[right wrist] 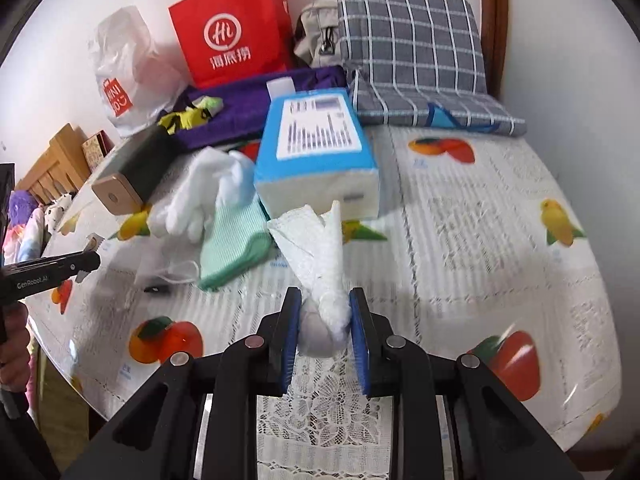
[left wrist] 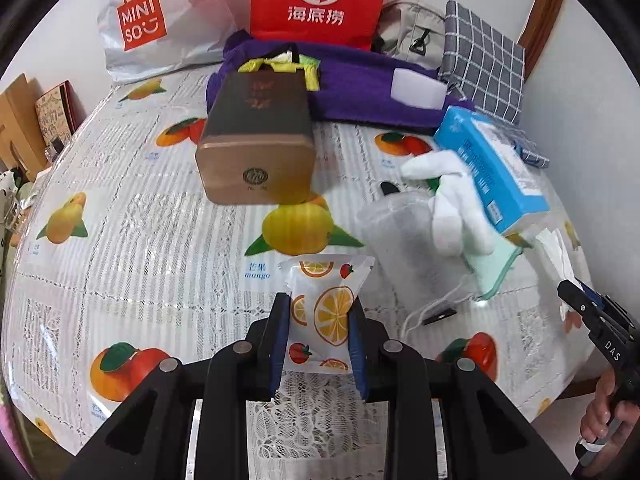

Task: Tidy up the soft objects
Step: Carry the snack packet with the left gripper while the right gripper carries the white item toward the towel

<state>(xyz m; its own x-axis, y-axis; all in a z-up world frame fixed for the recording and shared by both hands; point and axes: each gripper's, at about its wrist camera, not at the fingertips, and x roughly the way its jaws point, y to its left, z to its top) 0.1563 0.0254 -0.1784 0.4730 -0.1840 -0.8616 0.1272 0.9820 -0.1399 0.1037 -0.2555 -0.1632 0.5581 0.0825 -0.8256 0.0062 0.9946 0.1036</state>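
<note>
In the left wrist view the left gripper fills the lower centre of the frame, its blue-padded fingers drawn narrow and pressing on both sides of a small packet printed with orange slices and strawberries. The packet stands upright between the pads, its crimped top edge above the fingertips, over the fruit-patterned cloth of the desk.

Above it, in the middle of the frame, a brown box lies on the desk. To the right sit a white glove, a pale green cloth and a blue tissue pack, bunched close together. A purple towel runs along the top, with a red paper bag and a white plastic bag against the wall behind it.

In the right wrist view the right gripper sits at the lower centre, its fingers narrow and clamped on the bunched end of a white tissue. The loose part of the tissue fans upward toward the blue tissue pack in the middle of the frame. The glove and green cloth lie just left of it, and a grey checked cushion fills the upper right. The left gripper shows at the left edge.
</note>
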